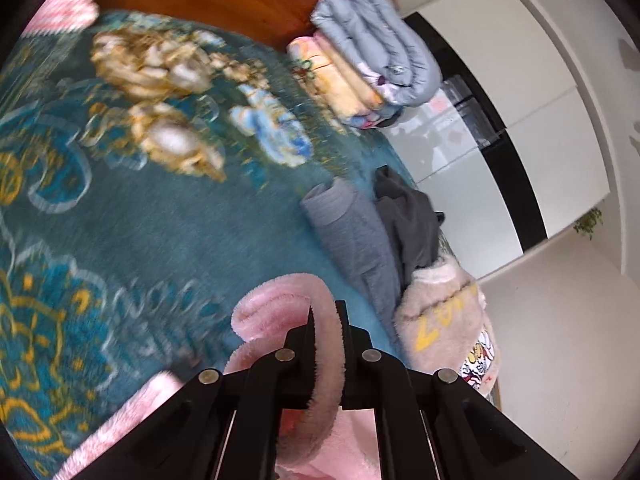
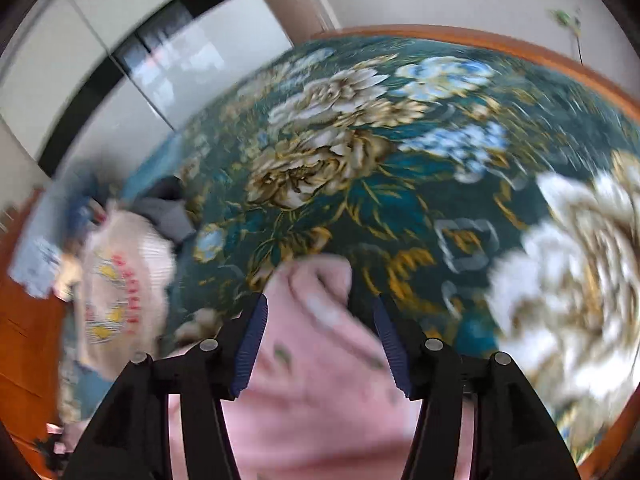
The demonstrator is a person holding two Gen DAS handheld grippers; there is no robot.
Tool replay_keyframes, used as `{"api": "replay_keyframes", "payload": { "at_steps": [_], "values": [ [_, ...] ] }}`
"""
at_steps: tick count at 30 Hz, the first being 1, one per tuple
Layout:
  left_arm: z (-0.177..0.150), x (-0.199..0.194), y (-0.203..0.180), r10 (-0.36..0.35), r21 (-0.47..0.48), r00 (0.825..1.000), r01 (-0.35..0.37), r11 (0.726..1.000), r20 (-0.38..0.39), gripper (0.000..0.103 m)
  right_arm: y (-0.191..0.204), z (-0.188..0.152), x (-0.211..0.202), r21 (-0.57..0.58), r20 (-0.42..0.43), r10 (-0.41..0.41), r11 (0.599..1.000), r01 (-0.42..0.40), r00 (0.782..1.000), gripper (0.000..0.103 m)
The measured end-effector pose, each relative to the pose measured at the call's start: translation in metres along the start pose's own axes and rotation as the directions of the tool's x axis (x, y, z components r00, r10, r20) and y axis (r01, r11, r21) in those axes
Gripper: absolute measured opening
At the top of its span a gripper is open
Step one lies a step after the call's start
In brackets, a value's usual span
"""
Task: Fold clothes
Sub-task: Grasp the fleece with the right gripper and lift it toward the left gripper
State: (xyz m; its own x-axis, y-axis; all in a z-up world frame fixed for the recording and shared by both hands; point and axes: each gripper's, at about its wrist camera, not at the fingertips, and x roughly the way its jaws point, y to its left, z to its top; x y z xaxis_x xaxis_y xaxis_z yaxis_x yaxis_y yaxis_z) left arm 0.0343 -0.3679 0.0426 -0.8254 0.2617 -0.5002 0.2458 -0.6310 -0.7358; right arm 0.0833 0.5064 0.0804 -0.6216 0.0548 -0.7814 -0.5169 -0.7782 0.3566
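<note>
- Pinching a fuzzy edge of the pink garment, the left tongs lift it off the bedspread, likely for folding.
- Spread wide, the right tongs hover over the garment, gripping nothing.

Both views are being taken close above the bedspread, along each gripper's fingers. The bedspread, pink garment and wardrobe are being shared.

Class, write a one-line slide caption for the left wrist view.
Left gripper shut on pink fleece garment above teal floral blanket.
</note>
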Motion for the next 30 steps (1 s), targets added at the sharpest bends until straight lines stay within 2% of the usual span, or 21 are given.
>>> {"api": "replay_keyframes", "payload": {
  "at_steps": [4, 5, 6, 9, 11, 13, 14, 16, 17, 18, 20, 22, 24, 26, 28, 30],
  "values": [
    [0.014, 0.005, -0.021, -0.002, 0.057, 1.0, 0.002, 0.998, -0.004, 0.005, 0.014, 0.018, 0.041, -0.025, -0.125, -0.034, 0.999, 0.031, 0.992, 0.057],
    [0.017, 0.007, -0.026, -0.003, 0.071, 1.0, 0.004, 0.997, -0.006, 0.005, 0.015, 0.02, 0.048, -0.031, -0.149, -0.036, 0.999, 0.031, 0.988, 0.053],
    [0.019, 0.009, -0.032, -0.005, 0.085, 1.0, 0.006, 0.996, -0.01, 0.005, 0.016, 0.021, 0.054, -0.036, -0.173, -0.037, 0.999, 0.031, 0.984, 0.034],
    [0.031, 0.011, -0.047, -0.033, 0.116, 0.999, 0.035, 0.993, -0.016, 0.004, 0.026, 0.016, 0.05, -0.101, -0.174, -0.055, 0.994, 0.038, 0.983, 0.018],
    [0.044, 0.0, -0.058, -0.094, 0.131, 0.995, 0.091, 0.987, 0.017, 0.004, 0.033, 0.015, 0.031, -0.146, -0.132, -0.058, 0.989, 0.039, 0.99, 0.015],
    [0.058, -0.024, -0.067, -0.197, 0.153, 0.975, 0.181, 0.971, 0.098, 0.004, 0.035, 0.024, -0.007, -0.139, -0.016, -0.002, 0.99, -0.001, 1.0, 0.014],
    [0.063, -0.036, -0.069, -0.228, 0.169, 0.963, 0.204, 0.964, 0.141, 0.004, 0.035, 0.031, -0.03, -0.128, 0.055, 0.037, 0.991, -0.03, 0.998, 0.013],
    [0.068, -0.05, -0.066, -0.237, 0.191, 0.949, 0.199, 0.961, 0.206, 0.004, 0.032, 0.04, -0.071, -0.117, 0.195, 0.089, 0.991, -0.067, 0.977, 0.012],
    [0.069, -0.052, -0.062, -0.226, 0.19, 0.948, 0.186, 0.964, 0.222, 0.004, 0.03, 0.043, -0.09, -0.115, 0.263, 0.108, 0.99, -0.08, 0.959, 0.012],
    [0.067, -0.043, -0.051, -0.184, 0.163, 0.961, 0.152, 0.975, 0.206, 0.004, 0.027, 0.045, -0.103, -0.112, 0.311, 0.113, 0.99, -0.082, 0.944, 0.012],
    [0.064, -0.023, -0.029, -0.094, 0.109, 0.982, 0.076, 0.991, 0.166, 0.004, 0.018, 0.045, -0.104, -0.094, 0.333, 0.083, 0.994, -0.054, 0.939, 0.012],
    [0.056, 0.007, 0.003, 0.01, 0.013, 0.996, -0.011, 1.0, 0.087, 0.004, 0.007, 0.039, -0.077, -0.062, 0.273, 0.044, 0.998, -0.028, 0.961, 0.012],
    [0.047, 0.029, 0.028, 0.052, -0.08, 0.998, -0.05, 0.996, 0.021, 0.004, -0.006, 0.027, -0.038, -0.022, 0.181, 0.0, 1.0, 0.004, 0.984, 0.012],
    [0.04, 0.042, 0.039, 0.067, -0.126, 0.998, -0.069, 0.99, -0.019, 0.004, -0.017, 0.016, -0.006, 0.013, 0.103, -0.03, 0.999, 0.029, 0.994, 0.012],
    [0.04, 0.044, 0.031, 0.077, -0.1, 0.997, -0.079, 0.992, -0.021, 0.004, -0.025, 0.008, 0.013, 0.044, 0.061, -0.048, 0.998, 0.045, 0.997, 0.012],
    [0.051, 0.041, 0.013, 0.072, -0.049, 0.997, -0.072, 0.996, 0.0, 0.004, -0.026, 0.009, 0.019, 0.055, 0.058, -0.049, 0.997, 0.046, 0.997, 0.012]
  ]
}}
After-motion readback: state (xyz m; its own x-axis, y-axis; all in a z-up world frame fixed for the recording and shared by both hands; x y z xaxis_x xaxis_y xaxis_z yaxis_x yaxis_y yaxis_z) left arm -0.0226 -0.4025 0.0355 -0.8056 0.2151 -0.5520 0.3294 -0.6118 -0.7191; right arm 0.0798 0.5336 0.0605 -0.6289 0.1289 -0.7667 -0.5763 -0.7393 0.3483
